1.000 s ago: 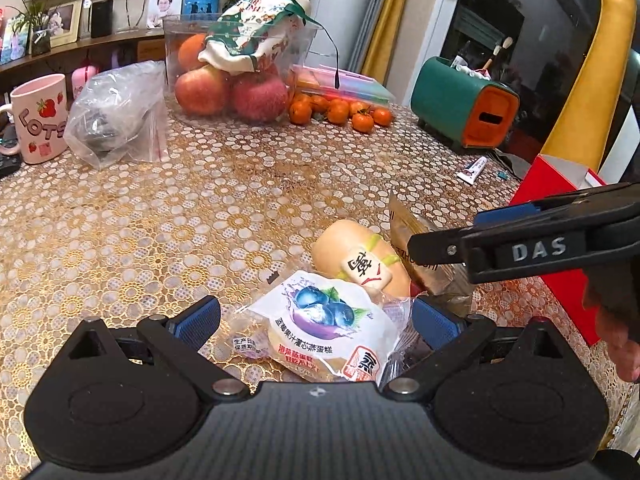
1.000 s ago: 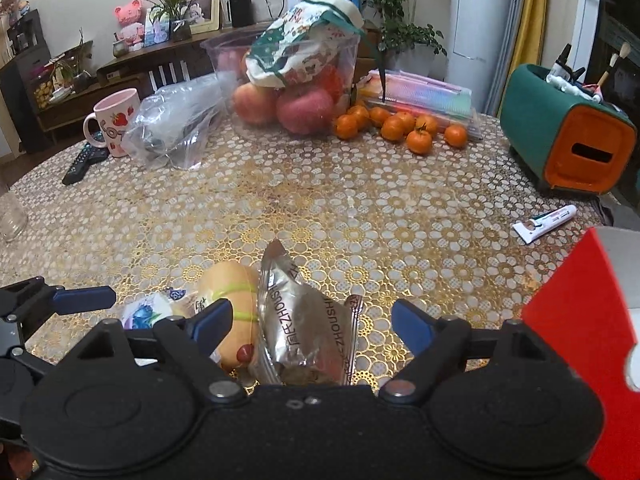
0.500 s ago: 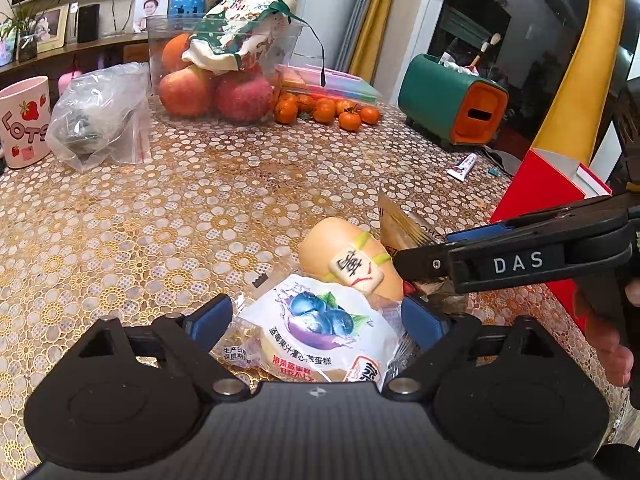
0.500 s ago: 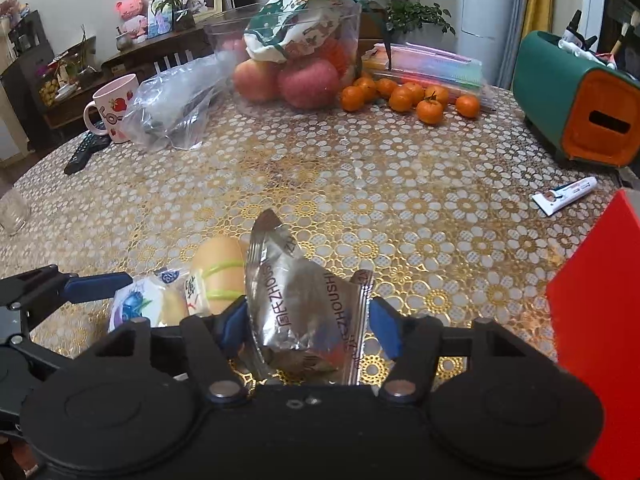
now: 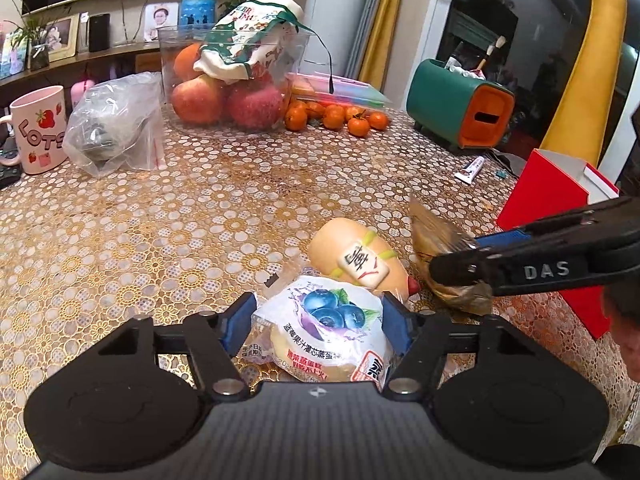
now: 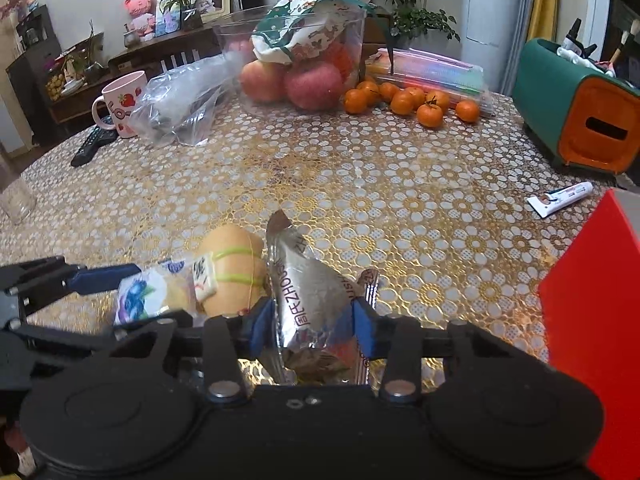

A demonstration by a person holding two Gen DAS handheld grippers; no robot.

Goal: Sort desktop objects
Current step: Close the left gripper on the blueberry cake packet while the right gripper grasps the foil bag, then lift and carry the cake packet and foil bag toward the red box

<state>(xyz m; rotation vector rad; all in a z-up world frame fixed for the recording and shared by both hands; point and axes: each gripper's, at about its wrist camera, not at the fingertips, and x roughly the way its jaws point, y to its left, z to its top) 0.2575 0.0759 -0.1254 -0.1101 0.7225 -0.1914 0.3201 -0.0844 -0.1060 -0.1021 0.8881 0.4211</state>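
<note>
1. Both sets of jaws have narrowed since a second ago: left gripper point(image 5: 318, 326) now clamps the blueberry cake packet point(image 5: 326, 330), right gripper point(image 6: 314, 326) clamps the foil snack pouch point(image 6: 310, 304).
2. Both packets sit at the near table edge; the wrapped sausage point(image 5: 354, 262) lies between them, touching both.
3. Risk: the soft cake could crush under the squeeze, the slick foil could slip on lifting, and the sausage could be dragged along.
4. Gold lace tablecloth point(image 5: 180, 220); red box point(image 5: 560, 216) right; fruit bin point(image 5: 236, 80), tangerines point(image 5: 336, 118), mug point(image 5: 38, 128) beyond. Living room, shelf with photos.
</note>
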